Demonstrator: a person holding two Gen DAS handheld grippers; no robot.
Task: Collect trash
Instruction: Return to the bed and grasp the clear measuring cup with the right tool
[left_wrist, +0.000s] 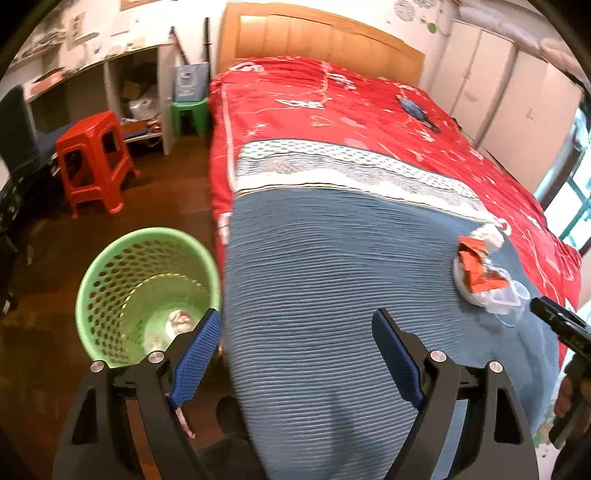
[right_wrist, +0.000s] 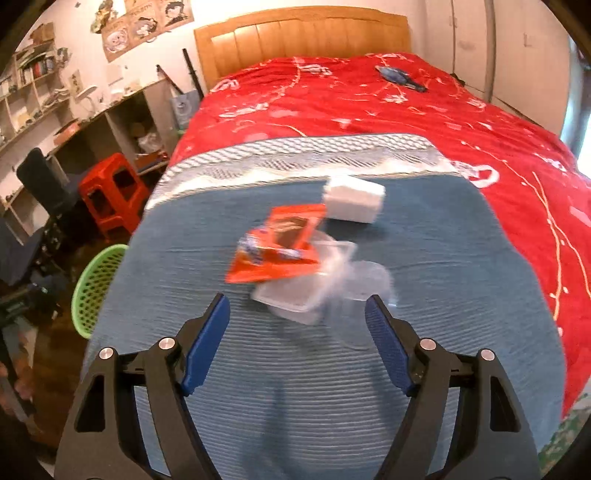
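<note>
Daylight enters from a window (left_wrist: 570, 206) at right. Motion blur smears the orange wrapper (right_wrist: 277, 245). Fisheye distortion bends and darkens the edges.

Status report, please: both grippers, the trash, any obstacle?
Left gripper open, empty, near green basket. Right gripper open, facing trash pile on blue blanket. White box lies behind pile. Path unobstructed.

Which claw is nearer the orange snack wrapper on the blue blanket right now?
Right. The right claw is open just short of the orange snack wrapper, facing it. The left claw hangs open over the blanket's left edge, beside the green plastic basket.
</note>
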